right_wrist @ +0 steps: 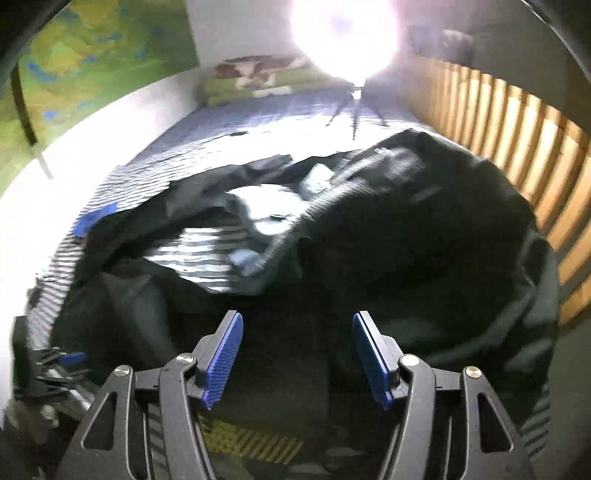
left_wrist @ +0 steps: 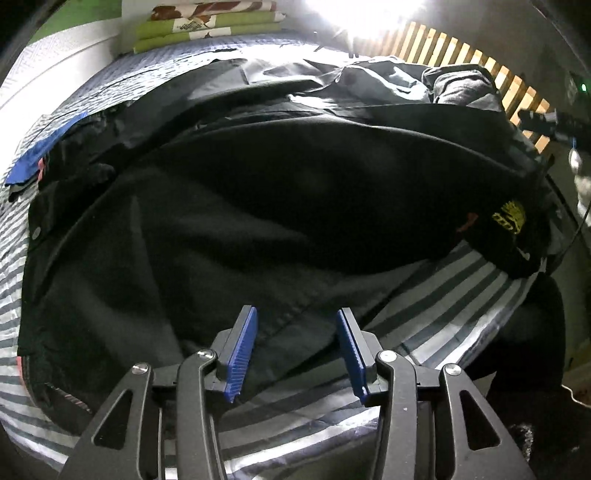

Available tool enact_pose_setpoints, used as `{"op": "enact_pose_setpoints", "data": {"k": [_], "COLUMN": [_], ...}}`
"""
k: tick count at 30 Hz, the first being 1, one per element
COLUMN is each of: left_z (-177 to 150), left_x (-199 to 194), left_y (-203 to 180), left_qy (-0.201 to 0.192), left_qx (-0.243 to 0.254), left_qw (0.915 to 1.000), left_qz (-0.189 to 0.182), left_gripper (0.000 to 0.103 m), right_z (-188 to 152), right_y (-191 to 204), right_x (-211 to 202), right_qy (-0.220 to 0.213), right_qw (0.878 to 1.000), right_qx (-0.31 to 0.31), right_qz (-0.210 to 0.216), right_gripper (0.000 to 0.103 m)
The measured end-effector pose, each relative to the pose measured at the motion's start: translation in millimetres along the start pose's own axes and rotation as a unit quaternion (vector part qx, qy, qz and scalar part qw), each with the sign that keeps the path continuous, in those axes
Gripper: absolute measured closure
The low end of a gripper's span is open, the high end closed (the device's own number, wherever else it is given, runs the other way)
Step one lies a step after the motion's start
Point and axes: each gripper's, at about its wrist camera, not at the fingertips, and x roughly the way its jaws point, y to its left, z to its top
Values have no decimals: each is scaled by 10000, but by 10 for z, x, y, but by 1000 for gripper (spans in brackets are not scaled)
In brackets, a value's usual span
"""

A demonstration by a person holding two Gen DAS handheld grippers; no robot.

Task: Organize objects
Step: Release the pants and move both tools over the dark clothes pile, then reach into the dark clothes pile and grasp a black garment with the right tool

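Grabbing only the top layer could drag the whole dark heap askew, since the black garment (left_wrist: pixel 258 206) lies spread on the striped bed (left_wrist: pixel 443 295) atop other clothes. Both the left claw (left_wrist: pixel 295 354) and right claw (right_wrist: pixel 295 358) hang wide, holding nothing. No containers are visible.

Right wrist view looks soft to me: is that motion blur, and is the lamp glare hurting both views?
Right wrist view: smeared, striped bedding streaky; lamp glare whites out the top. Left wrist view: sharp, smaller glare, dark garment underexposed.
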Motion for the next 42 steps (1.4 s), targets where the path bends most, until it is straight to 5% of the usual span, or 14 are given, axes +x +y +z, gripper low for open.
{"op": "enact_pose_setpoints", "data": {"k": [7,8,10,11,15,19,22,24,26,32,36,37,38,42], "left_z": [-29,-45,-61,-71,-86,-102,-116,-139,-168,-136,-67,-61,-63,-53], "left_x": [101,116,119,121,130,120,95,53,9,26,92,98,100,43], "left_y": [111,130,145,161,232,253,252,241,203,126,40,16,0,-129], "left_qy": [68,80,44,30,15,30,44,72,63,87,71,64,57,-13], "left_qx": [-188,-169,-135,-102,-128,-101,-74,-27,73,181,211,198,205,393], "left_qw": [9998,9998,9998,9997,9997,9998,9999,9998,9998,9998,9998,9998,9998,9992], "left_qz": [34,61,126,216,200,147,149,156,160,51,-1,-42,-53,69], "left_gripper": [55,57,68,79,96,100,100,100,100,99,99,99,99,99], "right_z": [240,233,186,175,256,626,984,1107,1062,430,366,373,375,352], "right_y": [241,265,324,329,416,534,498,421,290,74,14,12,27,158], "right_x": [363,395,383,325,-151,-629,-601,-399,-107,211,377,392,383,210], "right_qy": [378,468,699,691,367,-251,-587,-296,373,765,619,561,556,573], "right_qw": [9976,9971,9962,9966,9959,9989,9982,9995,9984,9964,9972,9968,9965,9950], "right_qx": [-578,-593,-508,-405,75,81,77,-55,-128,-232,-20,43,60,67], "right_qz": [-15,27,68,185,823,396,-109,0,395,267,415,563,623,815], "right_gripper": [49,75,103,103,103,103,103,96,69,56,56,64,92,98]}}
